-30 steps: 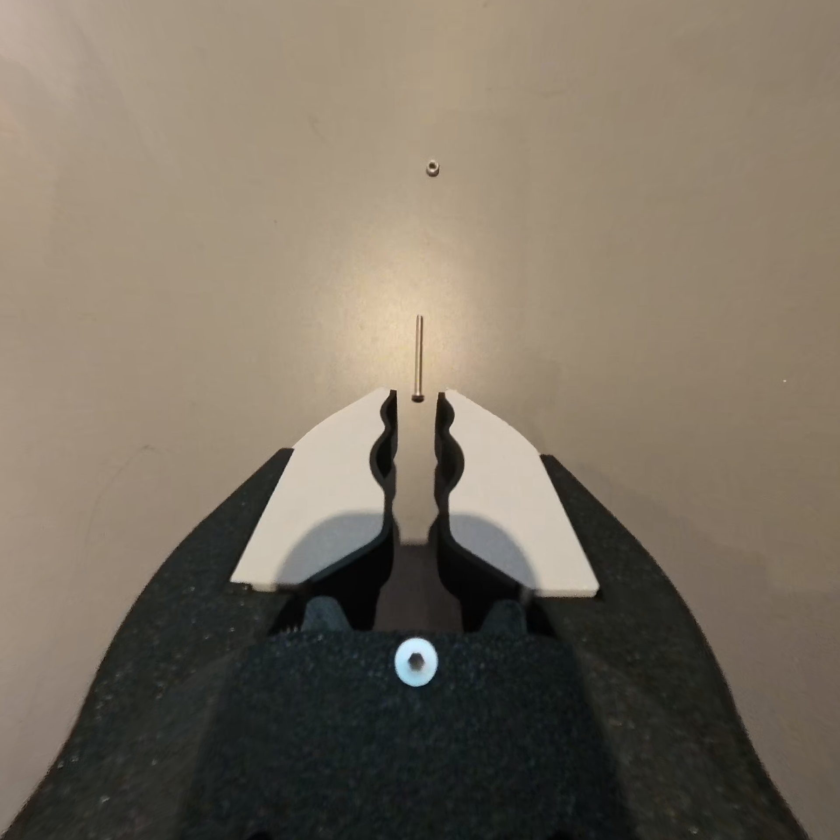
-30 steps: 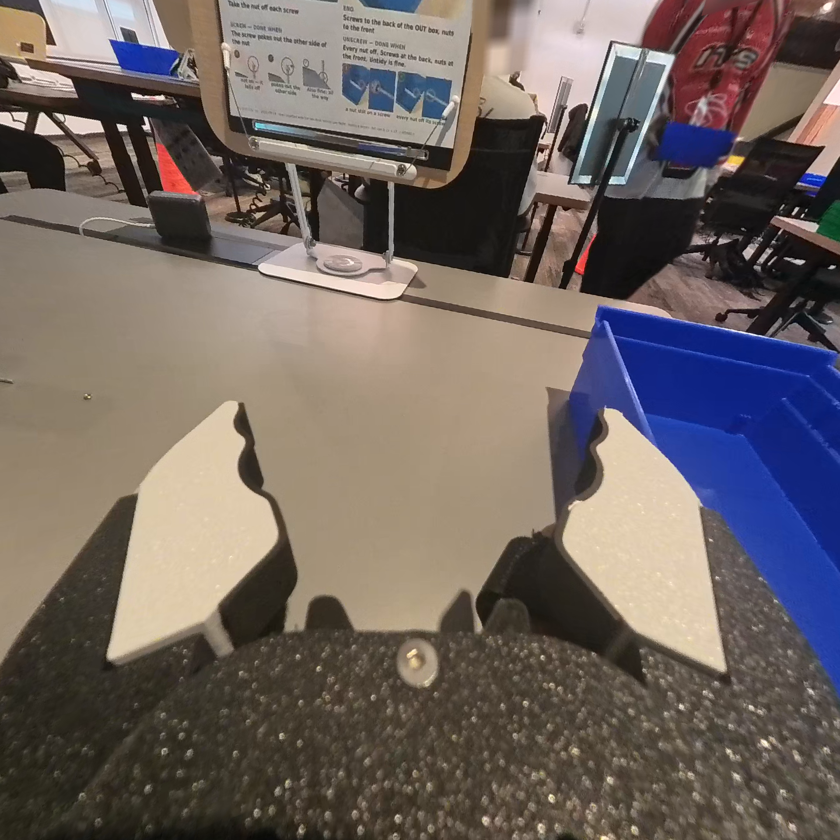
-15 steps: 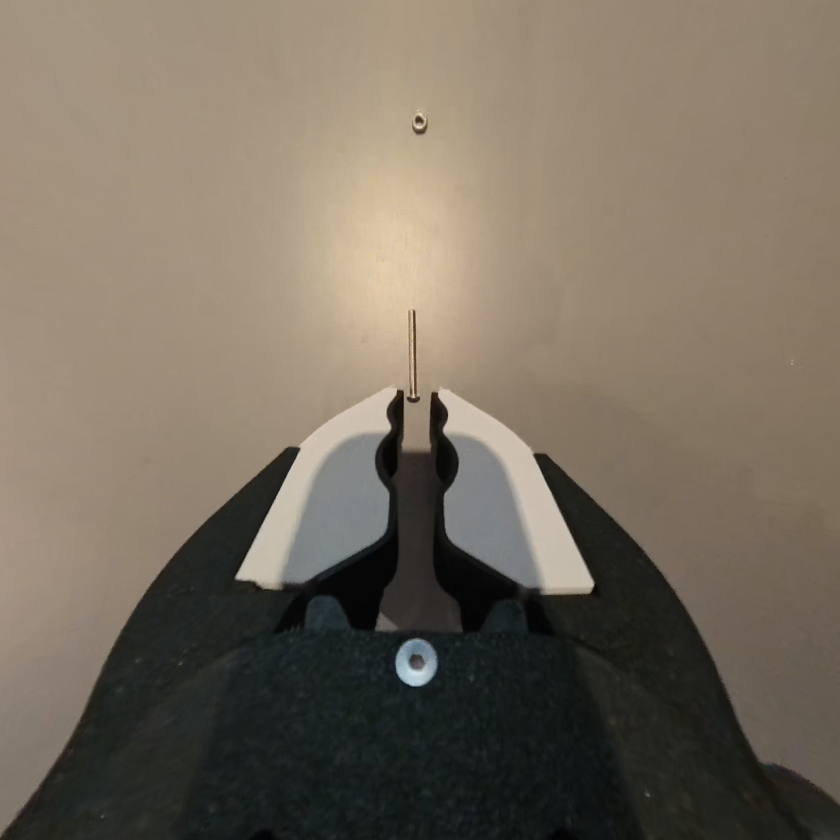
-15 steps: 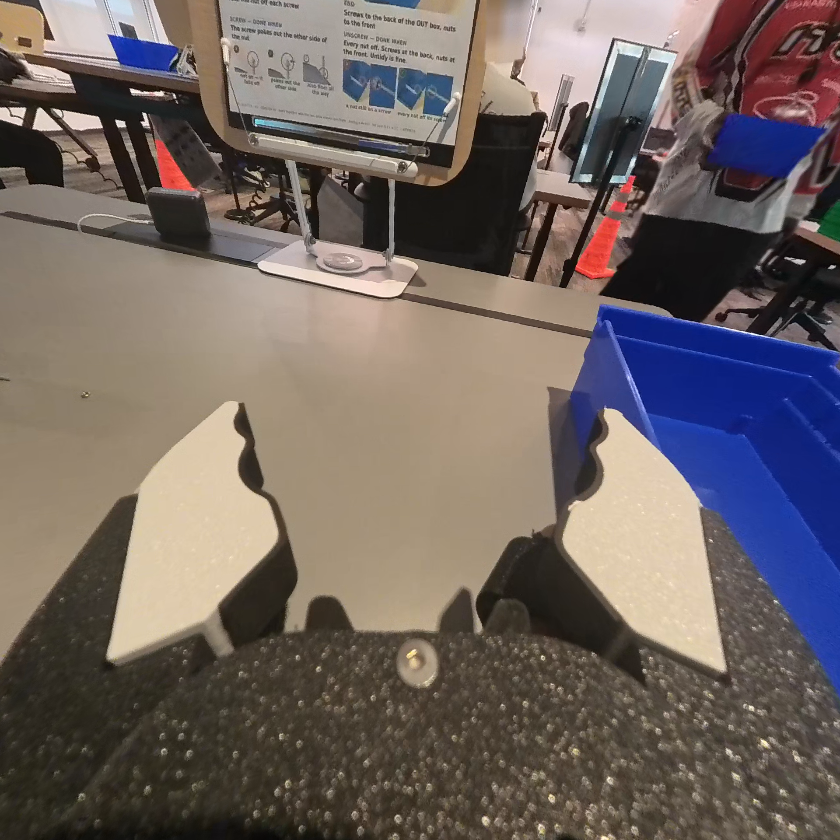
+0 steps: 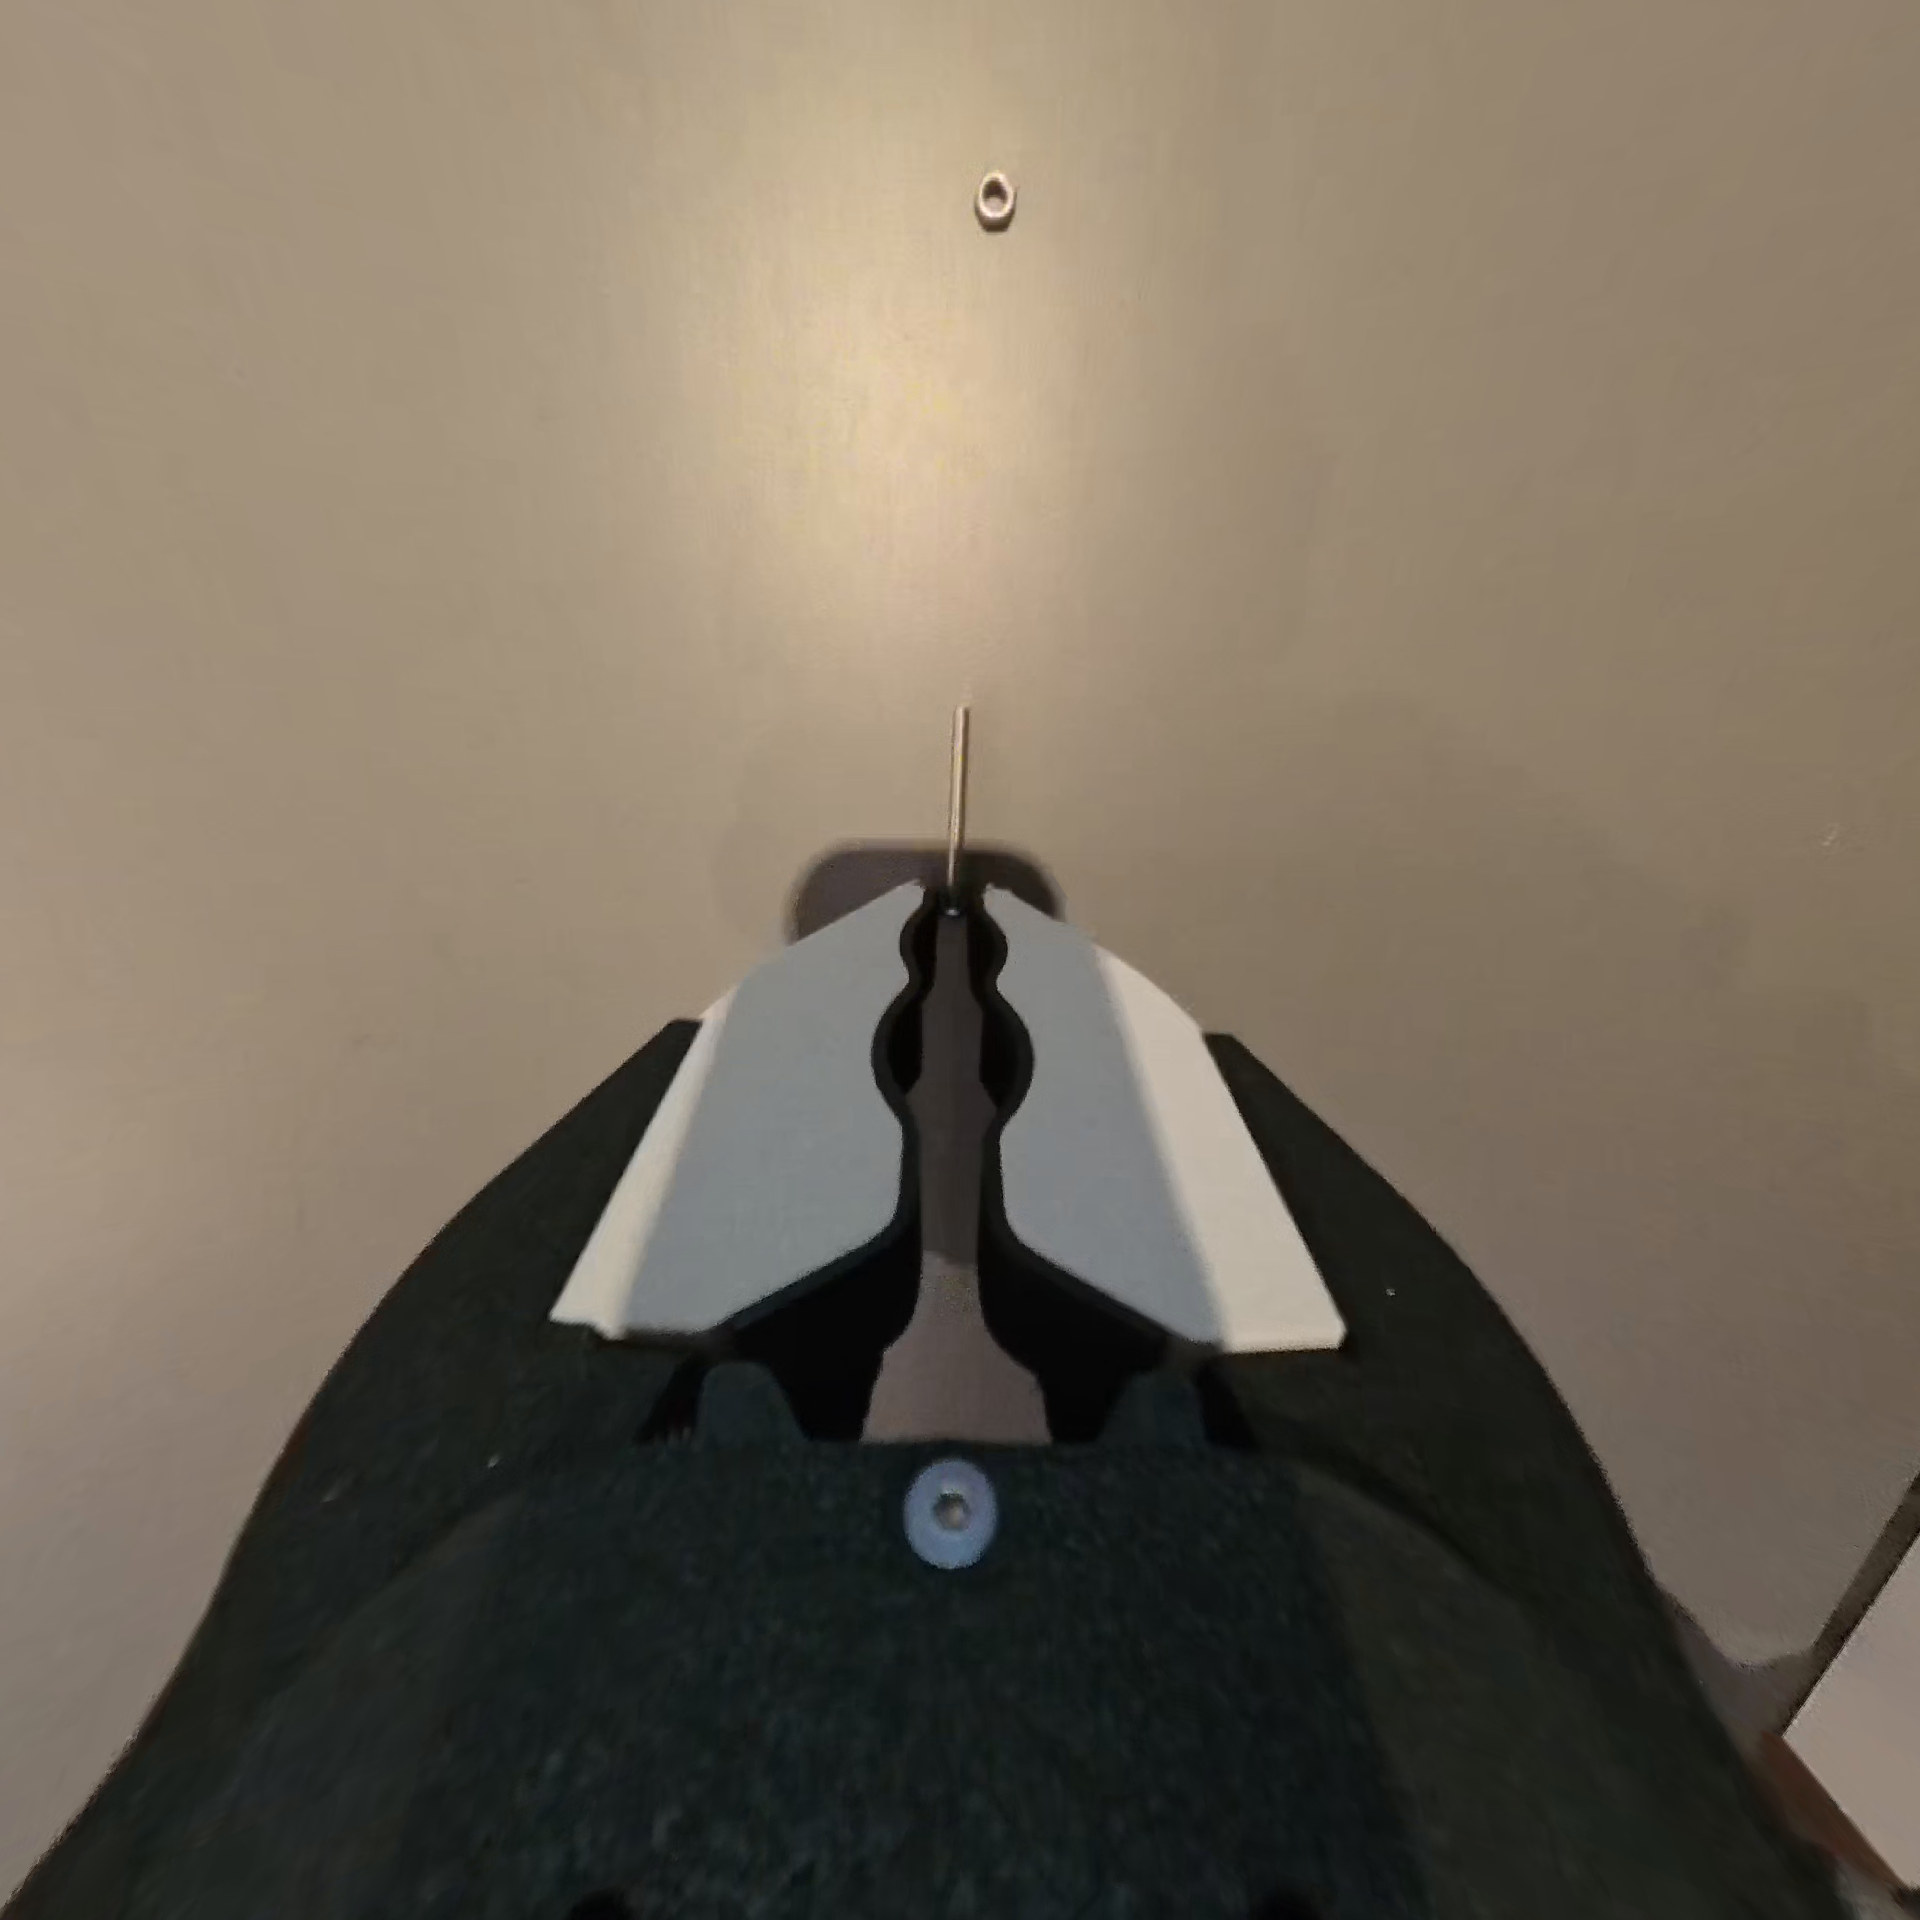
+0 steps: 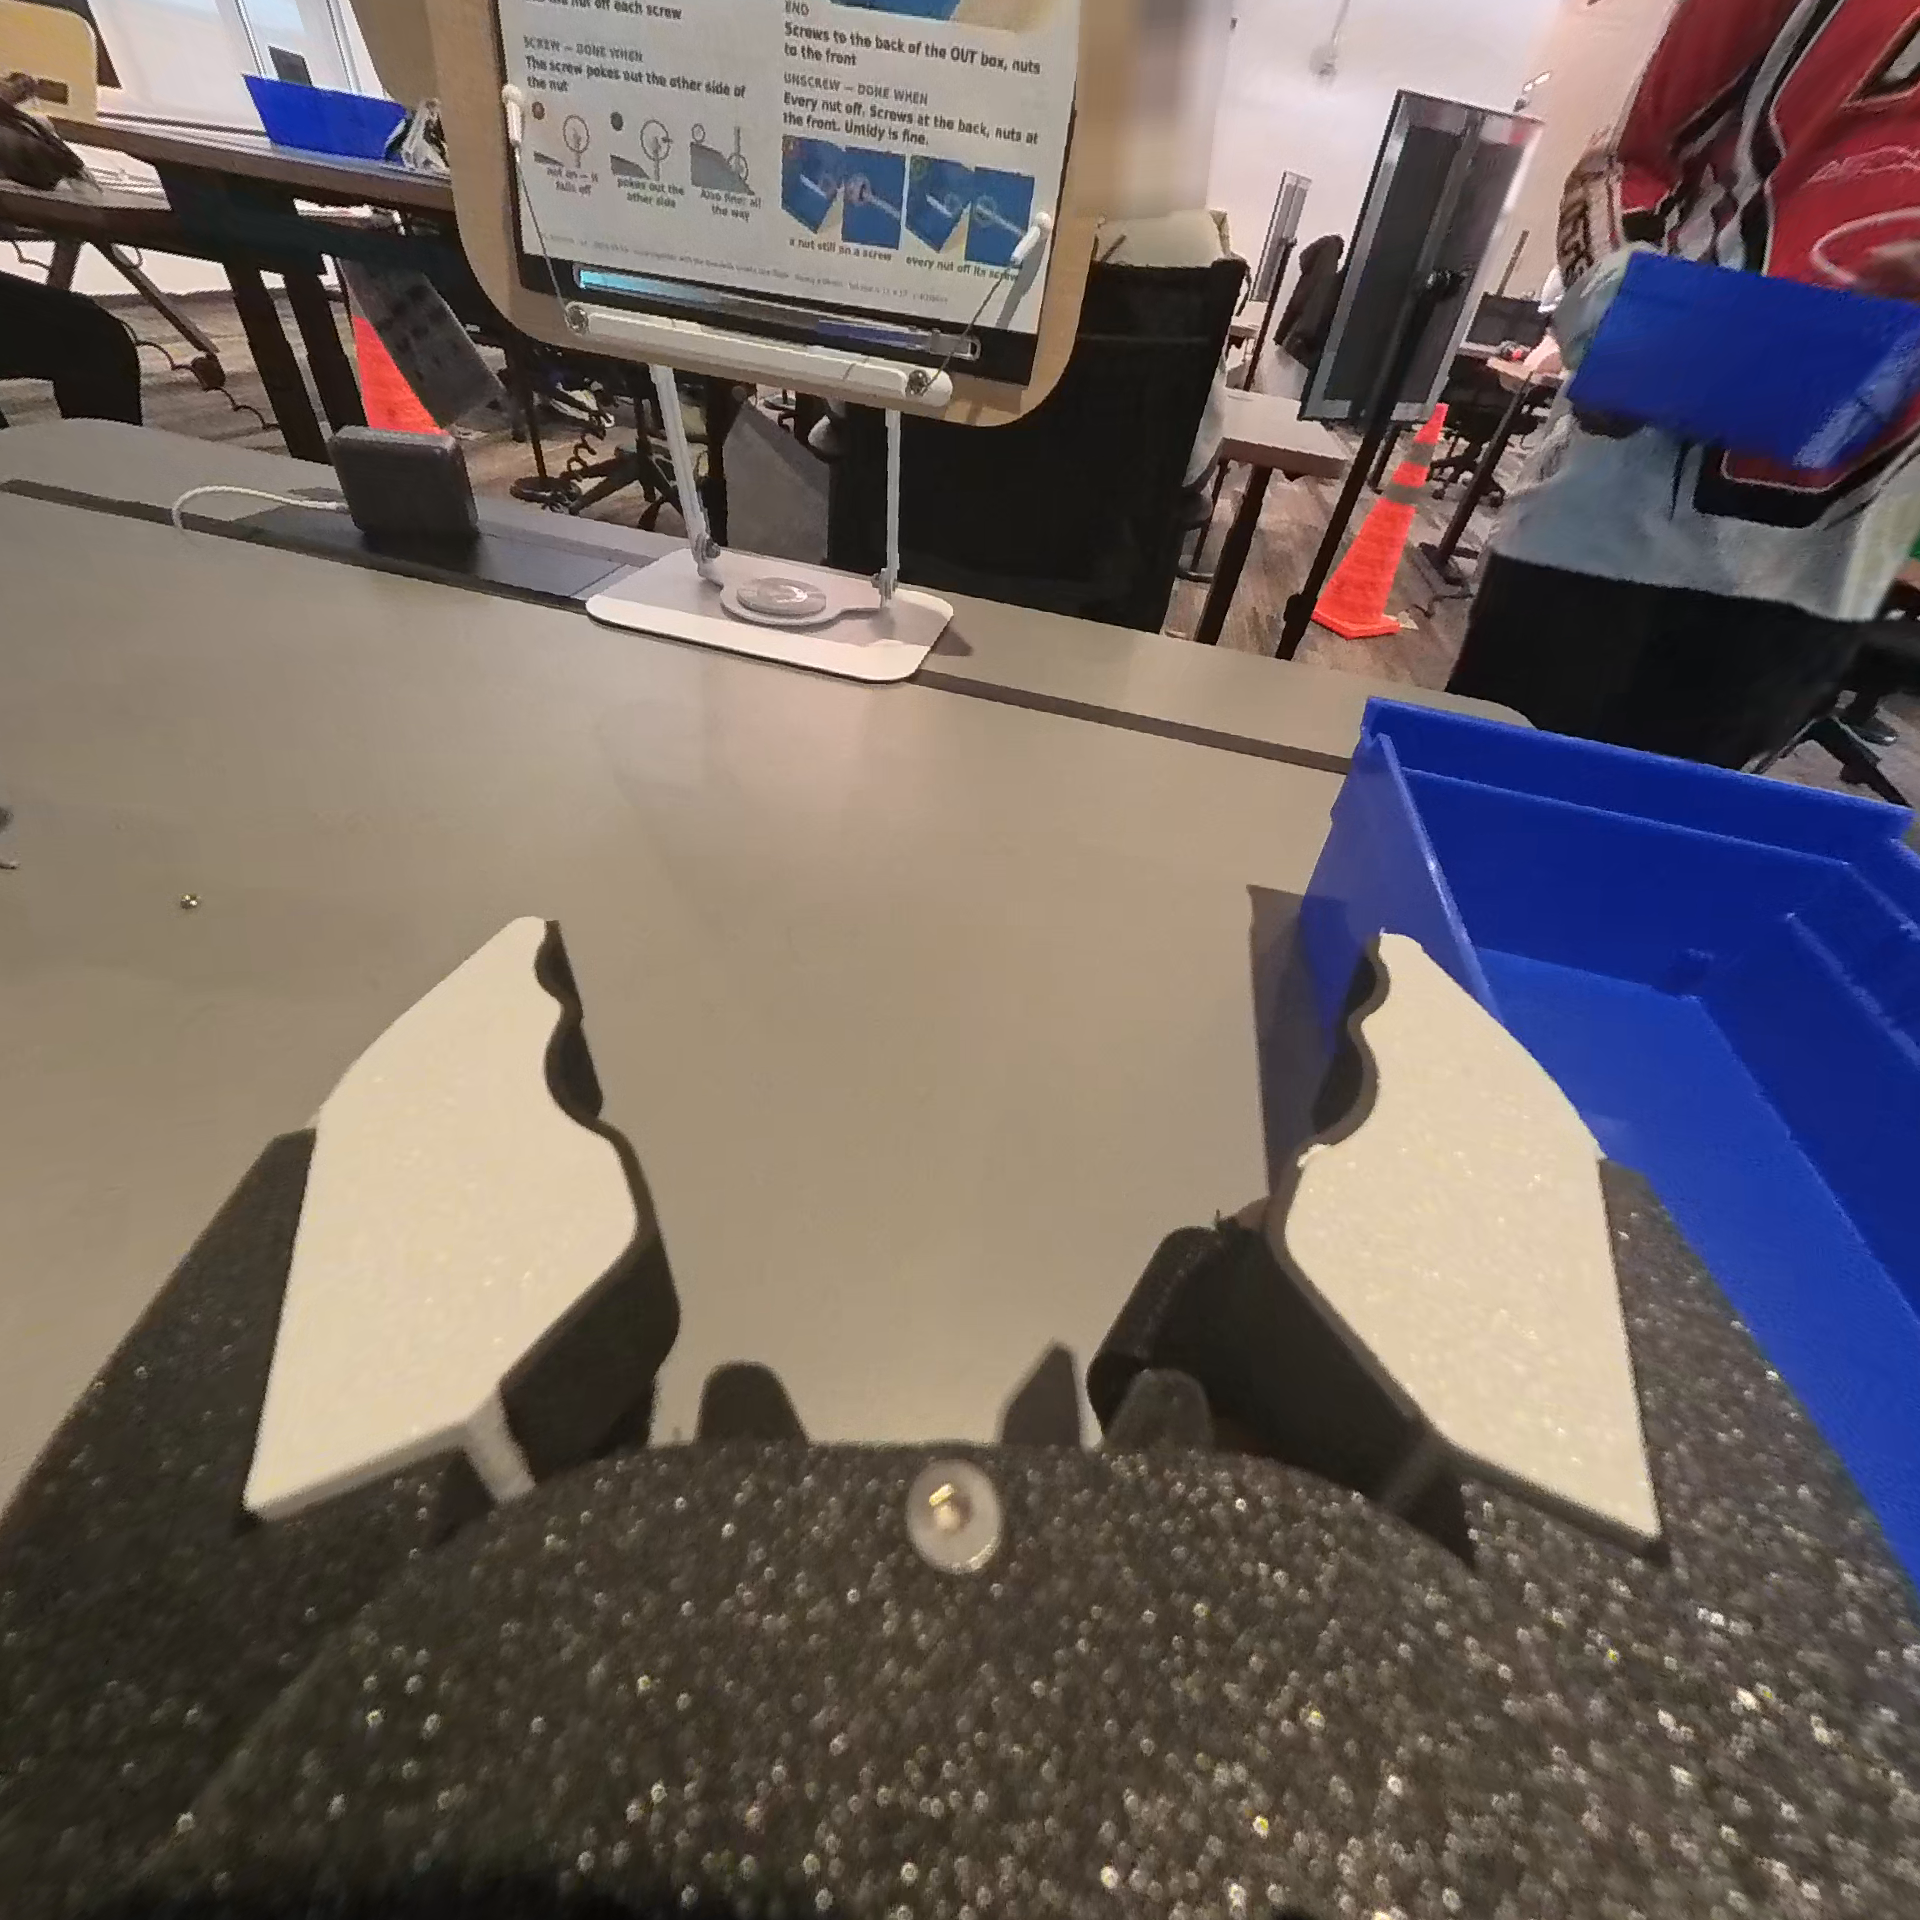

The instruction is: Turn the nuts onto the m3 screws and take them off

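The left gripper (image 5: 954,902) points down at the table (image 5: 416,520), its two white fingers (image 5: 790,1132) drawn in until only a thin slit stays between the tips. One screw (image 5: 959,790) sits in that slit: its head end is pinched at the very tips and its thin shaft sticks straight out ahead over the tabletop. A dark shadow lies on the table just under the tips. Farther out, well apart from the screw's free end and nearly in line with it, lies one nut (image 5: 996,197), a small ring flat on the surface.

The right gripper (image 6: 961,966) hangs low over the same table, its two fingers spread wide with bare tabletop between them and nothing held. Just beside its right finger (image 6: 1455,1195) stands one blue bin (image 6: 1621,831) with a divider across it; what it holds cannot be told from here. Off to the left on the table, one small speck (image 6: 188,901) glints, likely the nut, too small to be sure.

Farther back on the table stand one sheet stand (image 6: 774,613) holding a printed page and one small dark box (image 6: 403,480) with a white cord. Beyond the table are two orange cones (image 6: 1371,551), other tables and chairs, and at right one person (image 6: 1704,499) carrying a second blue bin (image 6: 1745,358).
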`<state>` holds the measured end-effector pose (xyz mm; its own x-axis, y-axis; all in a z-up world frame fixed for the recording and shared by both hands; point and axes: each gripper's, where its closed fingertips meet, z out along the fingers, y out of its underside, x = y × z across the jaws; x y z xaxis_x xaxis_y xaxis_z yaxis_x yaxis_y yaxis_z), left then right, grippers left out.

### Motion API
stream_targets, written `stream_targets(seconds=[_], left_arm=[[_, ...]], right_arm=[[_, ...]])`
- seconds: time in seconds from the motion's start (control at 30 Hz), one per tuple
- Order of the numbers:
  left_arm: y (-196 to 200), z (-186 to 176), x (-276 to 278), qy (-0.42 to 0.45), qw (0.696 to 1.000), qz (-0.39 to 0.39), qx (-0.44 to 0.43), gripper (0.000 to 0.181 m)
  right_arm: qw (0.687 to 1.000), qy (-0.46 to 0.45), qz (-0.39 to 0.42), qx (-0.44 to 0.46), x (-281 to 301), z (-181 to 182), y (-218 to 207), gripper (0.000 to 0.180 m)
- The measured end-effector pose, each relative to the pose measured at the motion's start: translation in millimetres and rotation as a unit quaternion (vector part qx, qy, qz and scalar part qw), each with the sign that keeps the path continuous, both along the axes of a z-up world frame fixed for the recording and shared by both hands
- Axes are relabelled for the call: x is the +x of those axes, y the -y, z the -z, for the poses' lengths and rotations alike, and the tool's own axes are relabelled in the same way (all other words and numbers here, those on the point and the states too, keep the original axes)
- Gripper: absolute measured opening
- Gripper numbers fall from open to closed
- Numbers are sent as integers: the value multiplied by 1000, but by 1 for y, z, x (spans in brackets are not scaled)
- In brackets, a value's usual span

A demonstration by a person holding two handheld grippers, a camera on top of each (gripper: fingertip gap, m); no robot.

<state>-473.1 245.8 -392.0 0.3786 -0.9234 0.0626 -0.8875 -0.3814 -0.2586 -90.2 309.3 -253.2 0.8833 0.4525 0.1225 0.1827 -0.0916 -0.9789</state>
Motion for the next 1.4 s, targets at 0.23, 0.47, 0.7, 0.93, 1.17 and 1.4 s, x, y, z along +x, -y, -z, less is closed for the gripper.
stream_targets(seconds=[0.23,0.47,0.7,0.93,1.17,1.4], left_arm=[[5,1,2,-35,999,26,12,4],[5,0,7,17,1000,-3,12,4],[-3,-2,14,78,995,-36,49,4],[-9,-18,21,164,981,-72,68,3],[-16,-35,30,243,961,-94,94,4],[-21,-61,42,322,931,-91,147,4]], right_arm=[[1000,-3,-3,-7,-2,5,-2,135],[1000,-14,-6,-7,-2,2,0,135],[1000,-17,-14,-8,-8,-2,3,135],[1000,-9,-15,-3,-12,-4,3,135],[1000,-8,-20,-6,-15,0,2,134],[1000,-15,-21,-5,-13,0,1,135]])
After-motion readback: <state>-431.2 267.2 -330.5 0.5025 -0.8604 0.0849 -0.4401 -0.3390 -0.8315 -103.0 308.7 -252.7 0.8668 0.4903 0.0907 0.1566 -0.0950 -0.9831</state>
